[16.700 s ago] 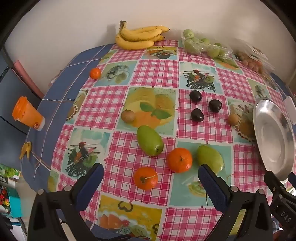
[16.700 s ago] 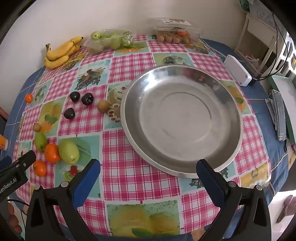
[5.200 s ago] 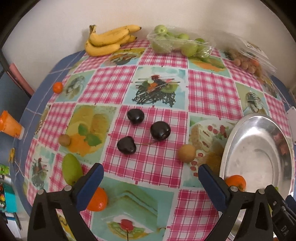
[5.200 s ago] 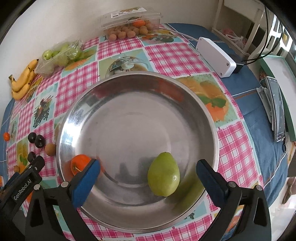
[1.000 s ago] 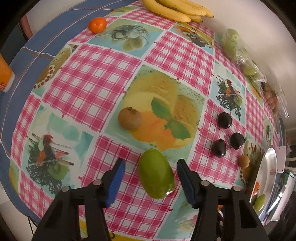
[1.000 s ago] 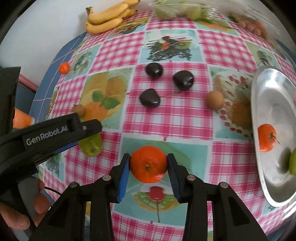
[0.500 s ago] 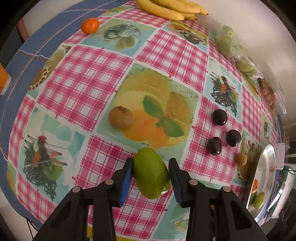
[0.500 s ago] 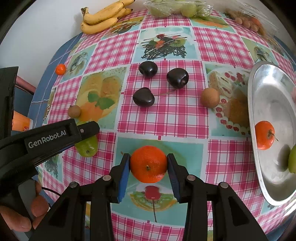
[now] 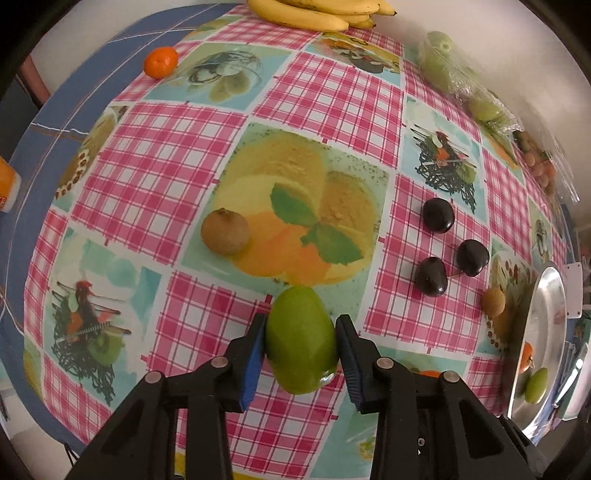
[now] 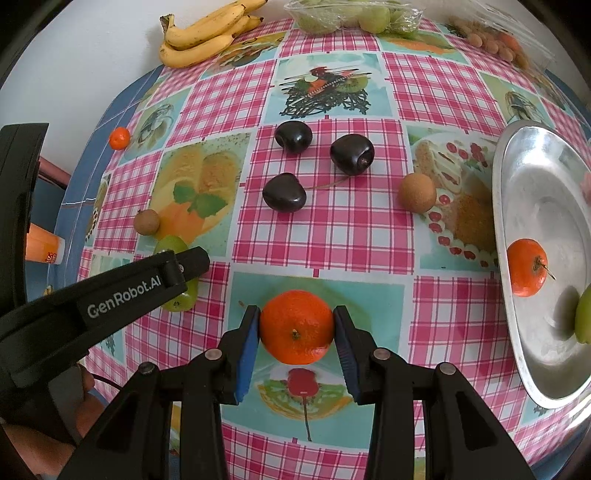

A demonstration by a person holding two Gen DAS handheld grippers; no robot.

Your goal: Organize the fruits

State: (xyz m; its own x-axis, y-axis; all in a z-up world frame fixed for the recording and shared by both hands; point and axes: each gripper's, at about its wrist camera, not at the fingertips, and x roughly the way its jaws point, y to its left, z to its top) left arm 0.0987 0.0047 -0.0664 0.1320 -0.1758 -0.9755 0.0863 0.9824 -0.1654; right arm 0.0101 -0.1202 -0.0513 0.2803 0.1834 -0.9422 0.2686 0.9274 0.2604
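We hold both grippers pointed steeply down at the checked tablecloth [image 9: 155,155].

Left gripper [image 9: 301,341]: its blue pads [image 9: 255,354] are clamped on the flanks of a green mango [image 9: 301,339]. The mango sits lengthwise between the fingers, its narrow end pointing away from us past the fingertips. In the right wrist view, this gripper enters from the left and covers most of the mango.

Right gripper [image 10: 295,328]: its pads [image 10: 245,354] are clamped on an orange mandarin [image 10: 295,326], which sits centred between the fingertips, stem scar facing the camera.

Ahead of the right gripper lie three dark plums [image 10: 284,192] and, ahead to the right, a small brown fruit [image 10: 416,192]. Far right of it stands the steel plate [image 10: 546,206], which contains a second mandarin [image 10: 526,266] and a green fruit [image 10: 583,317] at the frame edge.

Ahead-left of the left gripper lies another brown fruit [image 9: 224,230]. A small mandarin [image 9: 160,61] and bananas [image 9: 314,13] lie far ahead.
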